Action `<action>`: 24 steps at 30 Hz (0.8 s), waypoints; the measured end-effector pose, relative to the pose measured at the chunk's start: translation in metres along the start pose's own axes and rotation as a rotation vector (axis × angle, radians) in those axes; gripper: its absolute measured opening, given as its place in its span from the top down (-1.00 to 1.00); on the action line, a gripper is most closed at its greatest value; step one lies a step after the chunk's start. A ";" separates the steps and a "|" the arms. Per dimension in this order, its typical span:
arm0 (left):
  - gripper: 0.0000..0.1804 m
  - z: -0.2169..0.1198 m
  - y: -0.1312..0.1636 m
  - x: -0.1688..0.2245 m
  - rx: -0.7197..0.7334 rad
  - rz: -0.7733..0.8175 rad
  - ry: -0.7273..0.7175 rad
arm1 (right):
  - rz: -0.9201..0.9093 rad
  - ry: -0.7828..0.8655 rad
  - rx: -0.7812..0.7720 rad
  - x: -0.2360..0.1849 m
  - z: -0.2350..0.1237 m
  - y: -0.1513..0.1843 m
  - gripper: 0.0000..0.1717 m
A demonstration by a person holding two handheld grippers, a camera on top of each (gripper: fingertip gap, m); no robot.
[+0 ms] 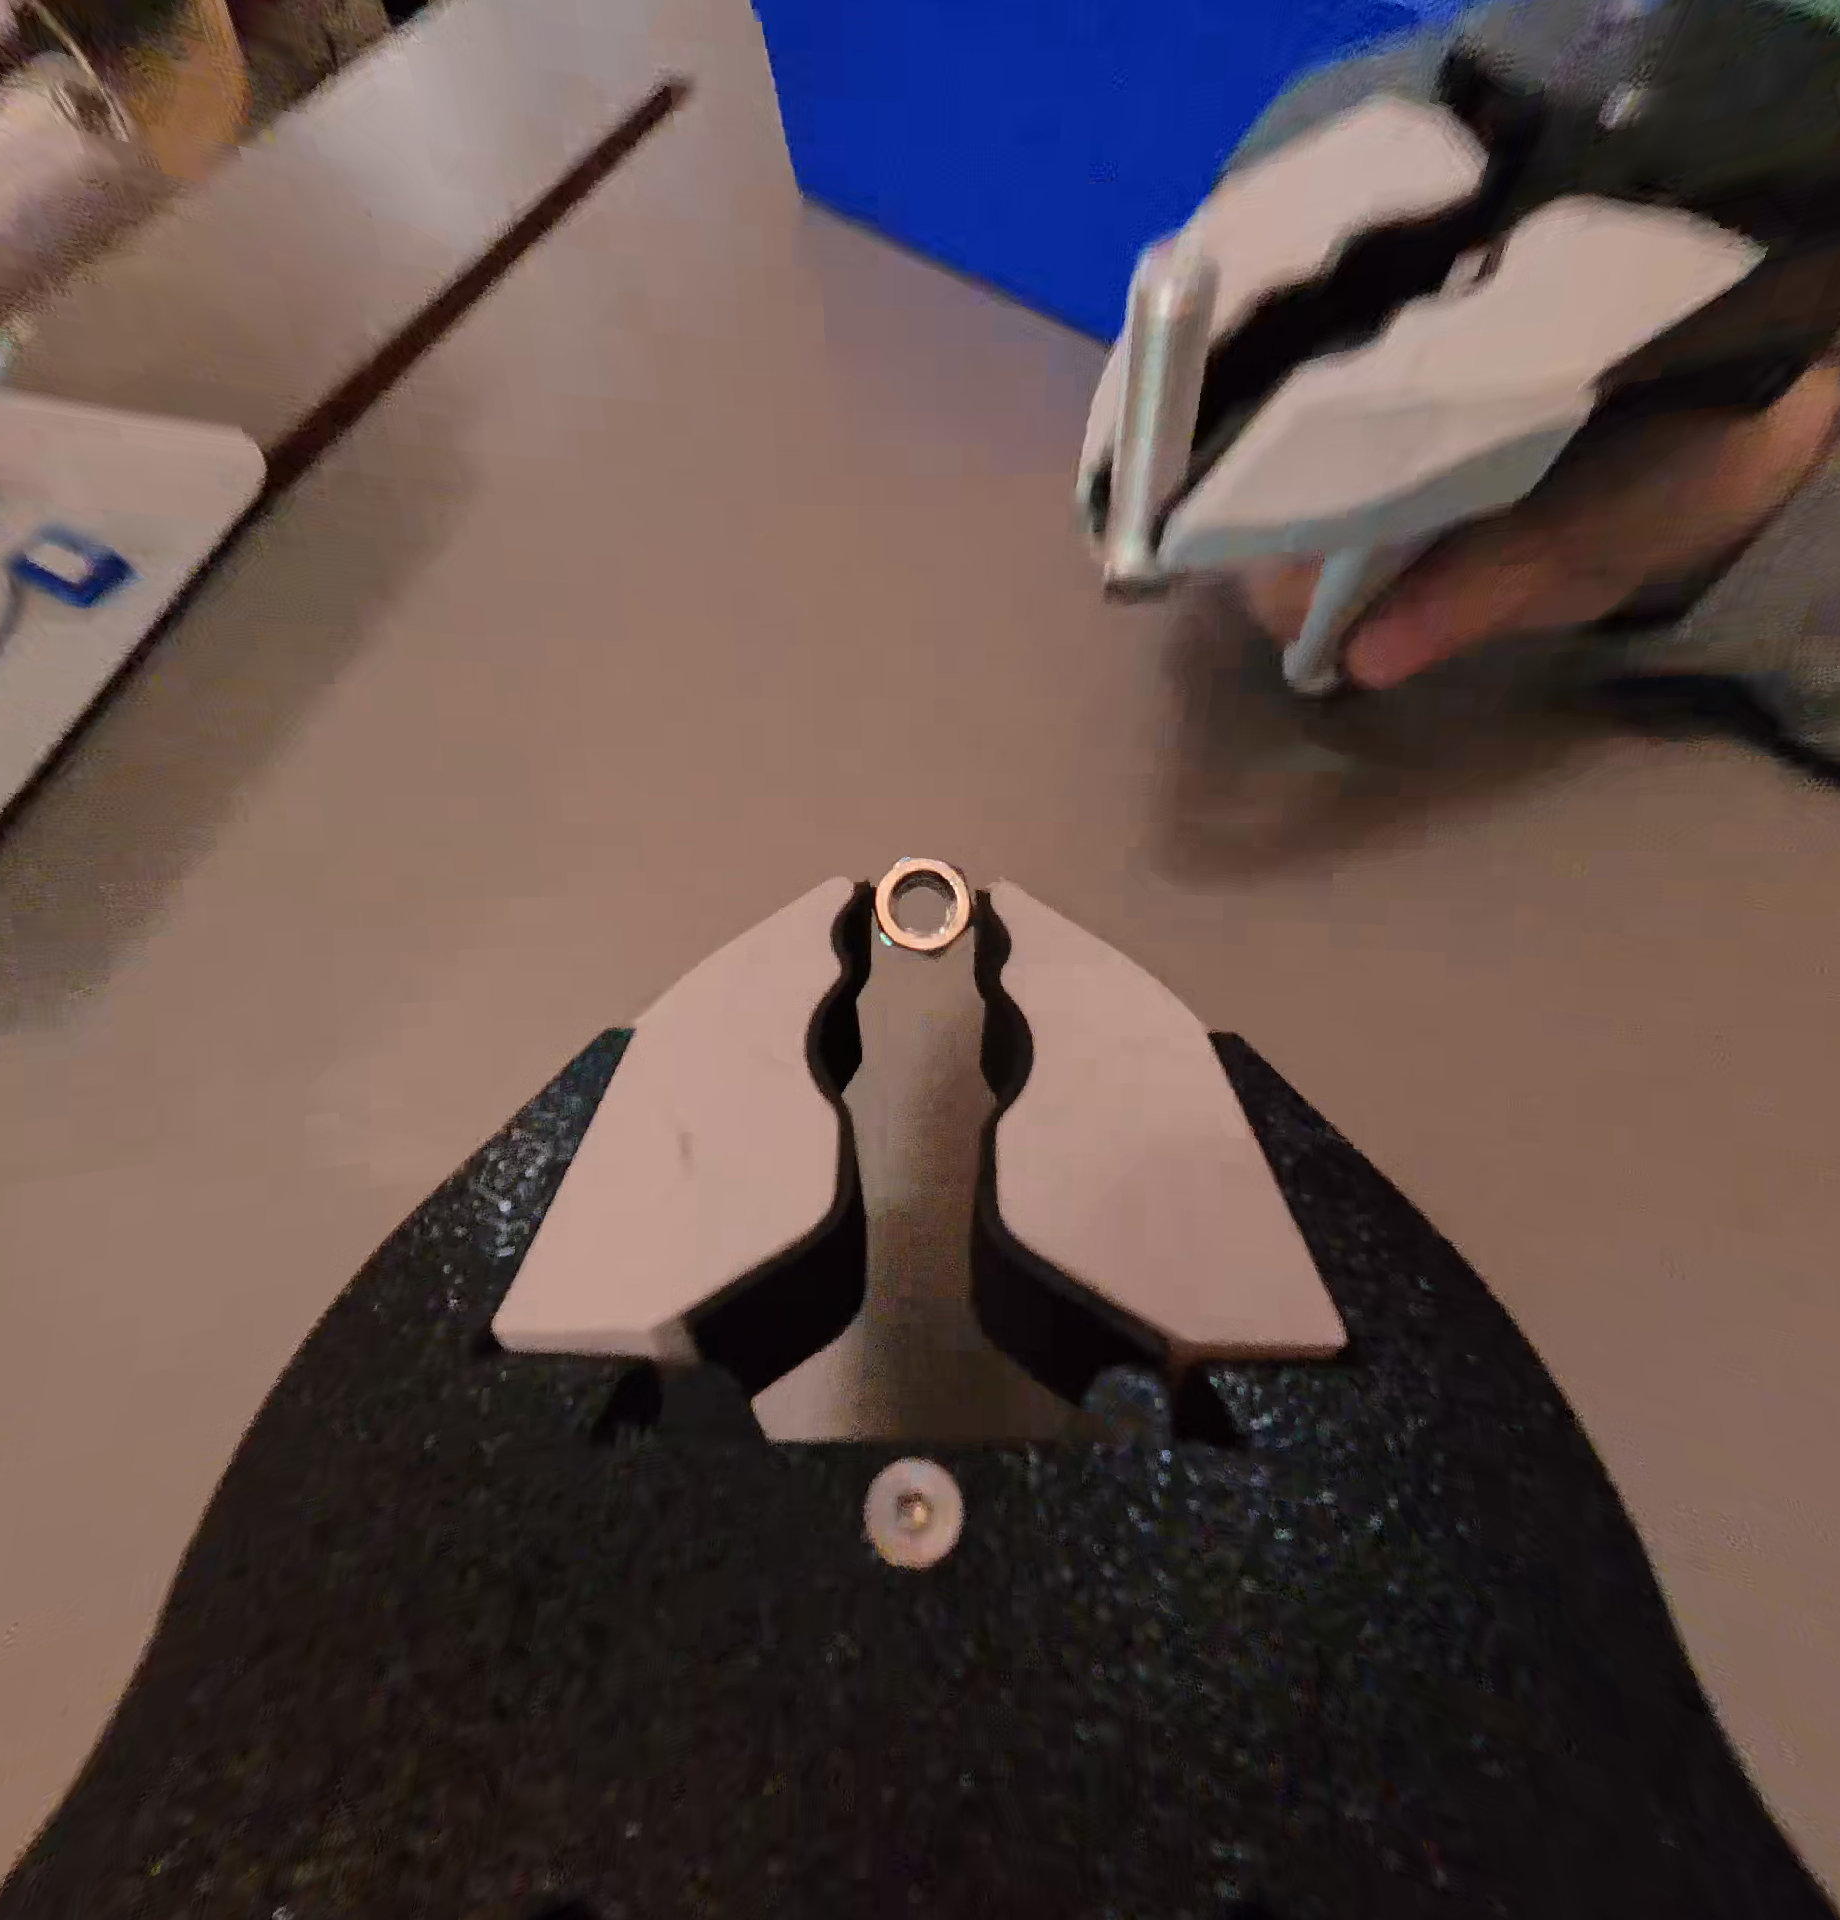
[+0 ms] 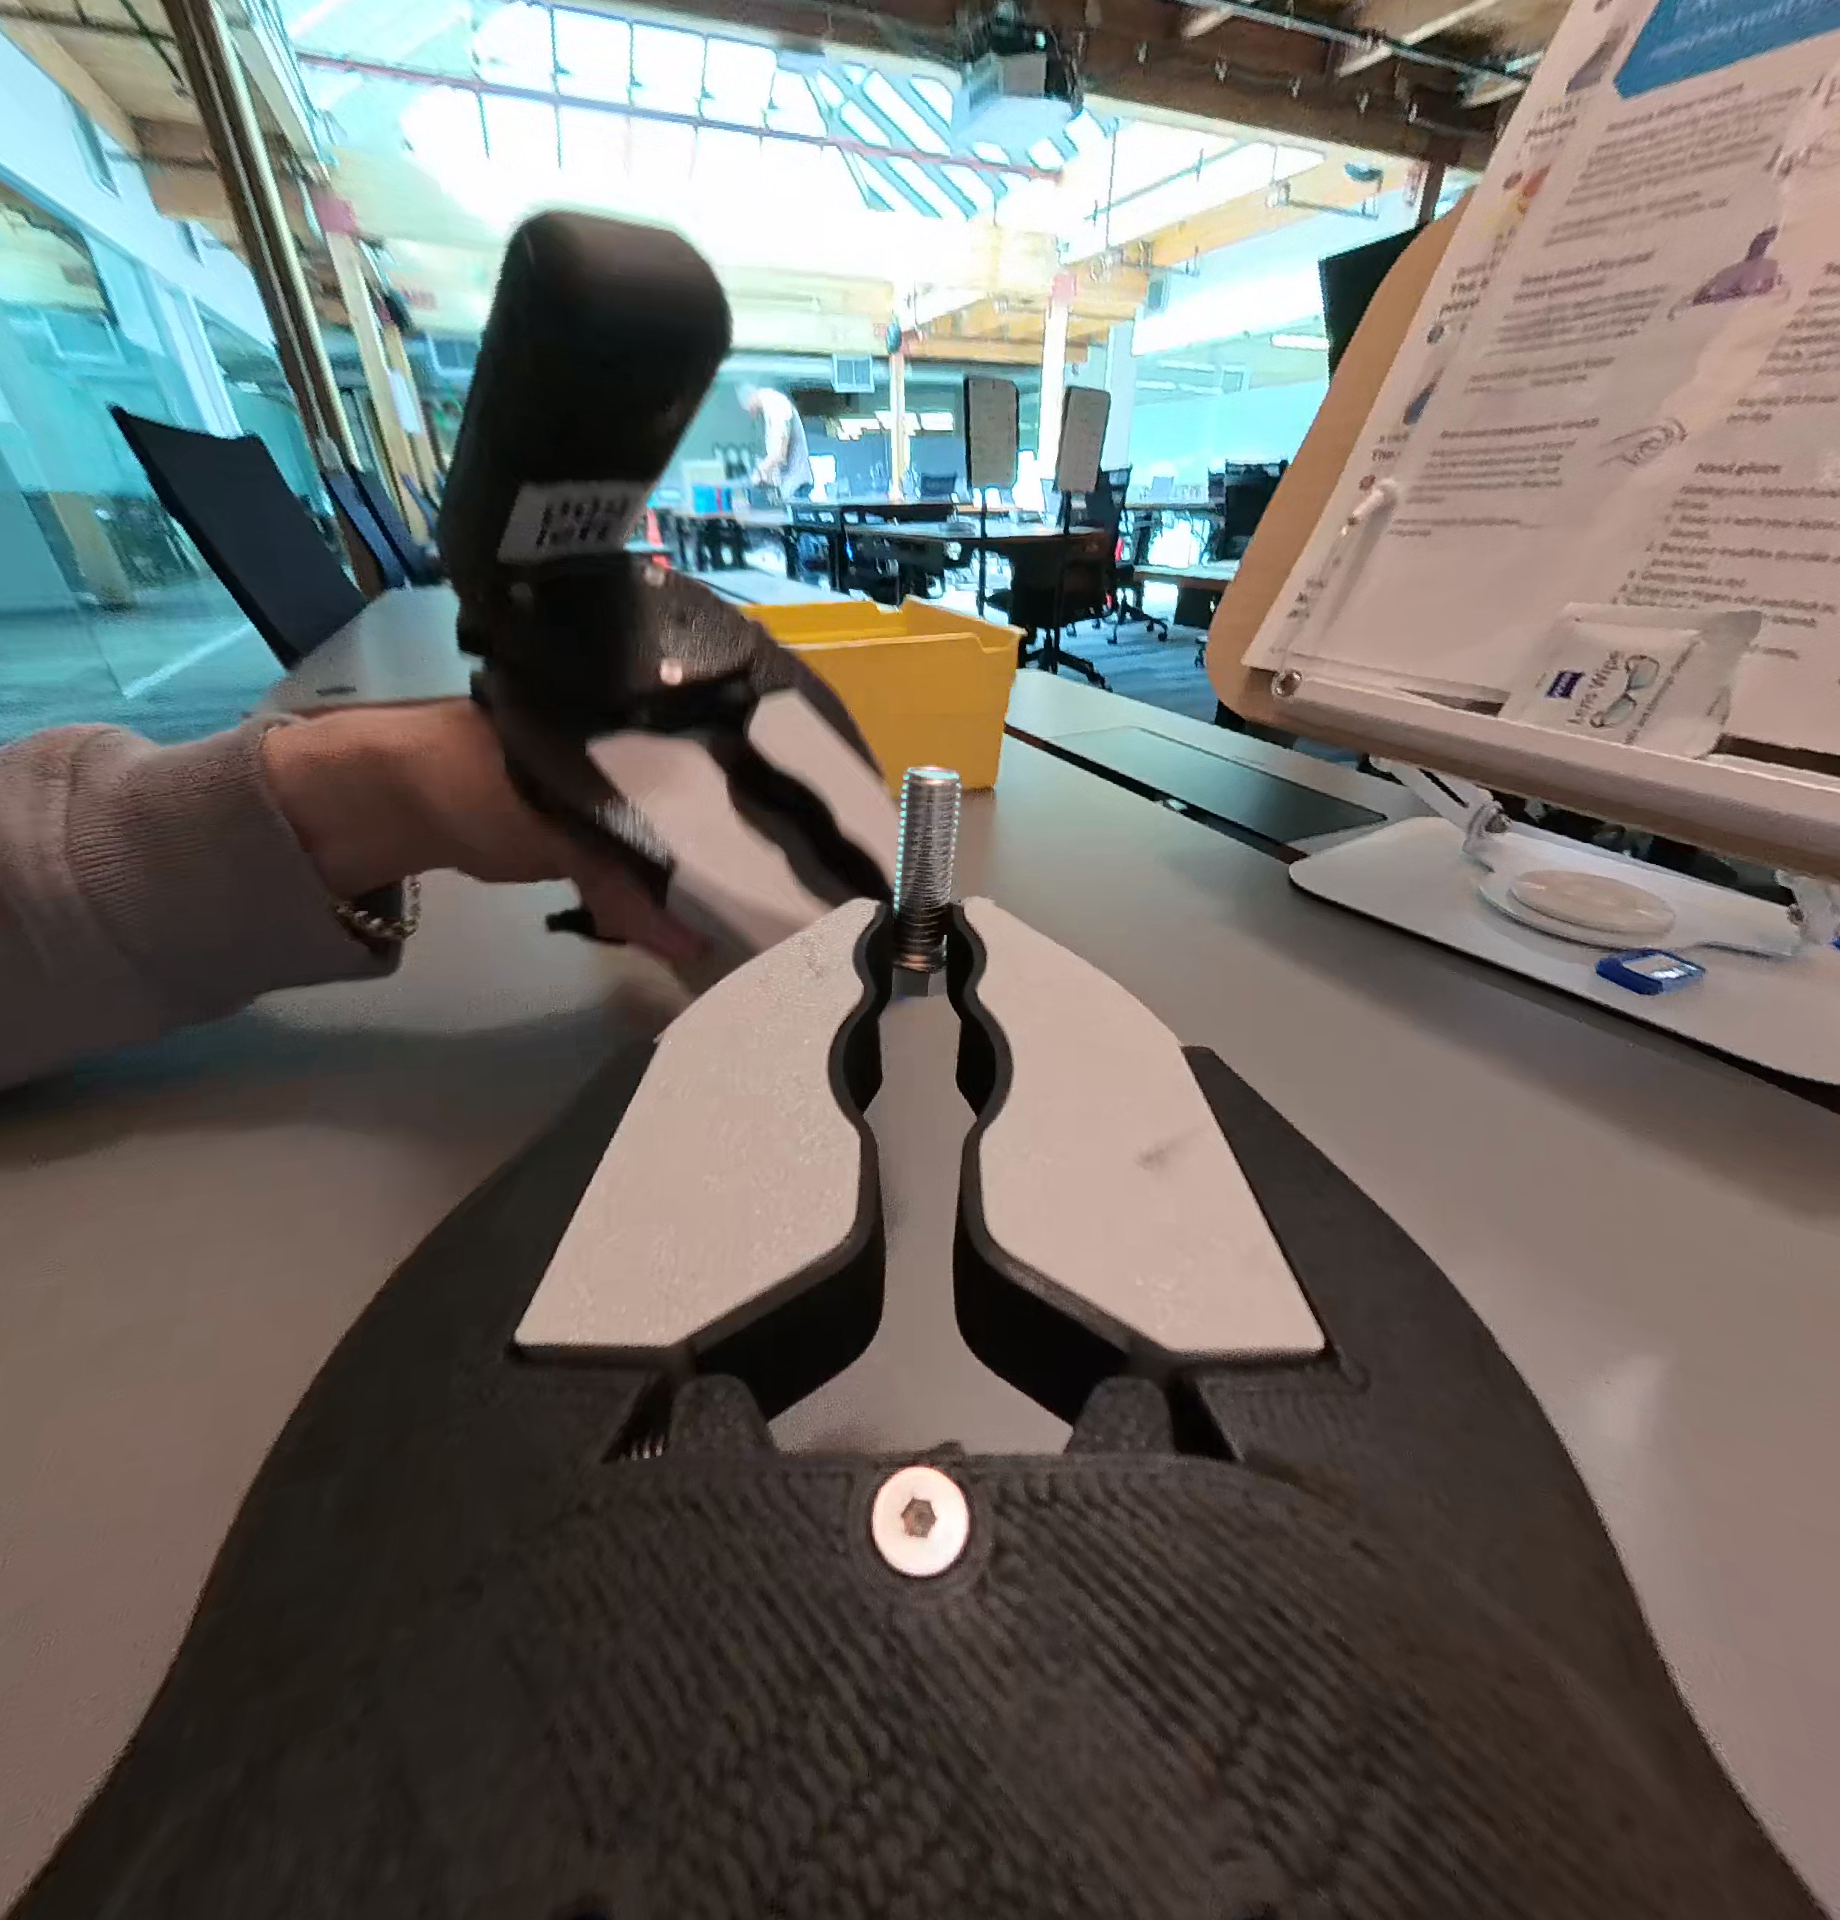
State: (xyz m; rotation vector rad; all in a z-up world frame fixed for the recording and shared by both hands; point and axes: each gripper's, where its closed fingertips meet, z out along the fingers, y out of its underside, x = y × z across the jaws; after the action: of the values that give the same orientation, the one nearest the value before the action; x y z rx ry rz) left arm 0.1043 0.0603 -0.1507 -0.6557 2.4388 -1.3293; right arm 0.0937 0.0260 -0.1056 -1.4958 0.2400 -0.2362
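My left gripper is shut on a small silver hex nut, pinched at the fingertips with its hole facing the camera, above the grey table. My right gripper is shut on a silver threaded bolt near its head, with the shank standing upright. The left wrist view shows the right gripper at the upper right with the bolt in its tips. The right wrist view shows the left gripper's fingers, blurred, just left of the bolt; their tips are hidden there.
A yellow bin stands behind the bolt and a blue box at the table's far side. A tilted document stand on a white base is at the right. A person's hands hold both grippers. Tip to tip, the grippers are about 7 cm apart.
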 end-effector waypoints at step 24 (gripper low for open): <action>0.80 -0.035 -0.072 0.030 -0.050 0.160 0.247 | -0.013 0.047 -0.010 -0.014 0.014 -0.002 0.89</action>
State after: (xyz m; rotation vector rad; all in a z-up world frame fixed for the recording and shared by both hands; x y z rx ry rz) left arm 0.0813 0.0357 -0.0719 -0.3148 2.6604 -1.3588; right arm 0.0842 0.0430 -0.1030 -1.5033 0.2690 -0.2812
